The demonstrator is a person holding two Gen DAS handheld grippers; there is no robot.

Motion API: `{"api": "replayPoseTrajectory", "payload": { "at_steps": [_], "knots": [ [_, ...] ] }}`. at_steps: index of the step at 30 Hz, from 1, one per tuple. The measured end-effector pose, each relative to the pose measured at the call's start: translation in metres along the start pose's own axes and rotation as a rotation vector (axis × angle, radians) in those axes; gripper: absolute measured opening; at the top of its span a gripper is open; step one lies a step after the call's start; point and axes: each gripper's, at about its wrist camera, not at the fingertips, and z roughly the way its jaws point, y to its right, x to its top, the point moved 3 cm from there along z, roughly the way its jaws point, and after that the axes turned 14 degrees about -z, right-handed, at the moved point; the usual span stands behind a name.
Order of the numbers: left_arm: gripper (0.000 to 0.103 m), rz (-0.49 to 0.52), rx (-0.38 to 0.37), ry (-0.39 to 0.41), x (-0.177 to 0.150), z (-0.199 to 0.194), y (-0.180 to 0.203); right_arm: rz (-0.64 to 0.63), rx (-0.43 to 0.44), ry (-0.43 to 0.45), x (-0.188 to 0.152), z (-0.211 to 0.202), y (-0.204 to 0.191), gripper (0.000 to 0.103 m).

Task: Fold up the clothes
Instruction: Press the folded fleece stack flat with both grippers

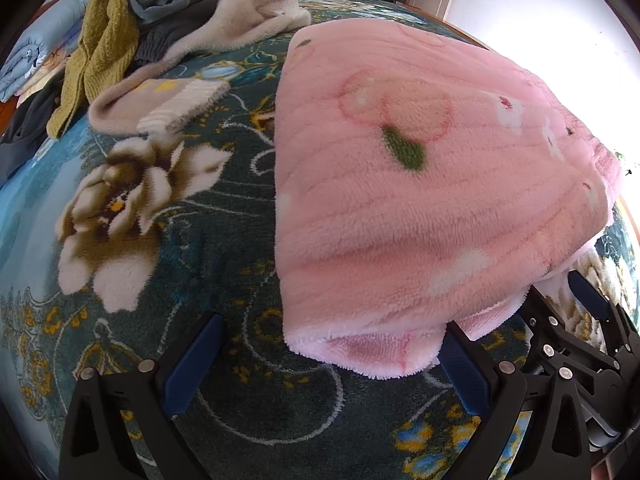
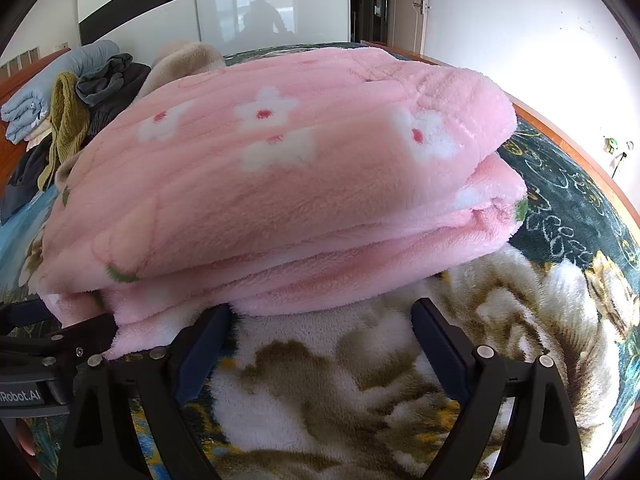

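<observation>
Folded pink fleece garment with white flowers (image 2: pixel 280 168) lies in stacked layers on the dark floral plush bedspread (image 2: pixel 560 208), at twelve o'clock from both tools. Left gripper (image 1: pixel 332 356) and right gripper (image 2: pixel 320 340) are each spread wide, holding nothing, fingertips at the garment's near edge. Unfolded clothes pile (image 1: pixel 120 40) waits at ten o'clock. Risk: a careless nudge or a single-layer pinch would likely slide the thick layers apart.

Bright daylight floods in from the right, blowing out the white wall (image 1: pixel 560 20); fisheye bends the edges, dark corners, mild softness throughout
</observation>
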Motion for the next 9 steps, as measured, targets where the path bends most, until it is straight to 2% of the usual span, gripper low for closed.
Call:
{"api": "replayPoseTrajectory", "payload": {
  "at_steps": [9],
  "knots": [
    [0.103,0.001,-0.006,-0.006,0.0006,-0.0037,0.0041,-0.001,0.000,0.000,0.0000,0.0010,-0.0003,0.093]
  ]
}}
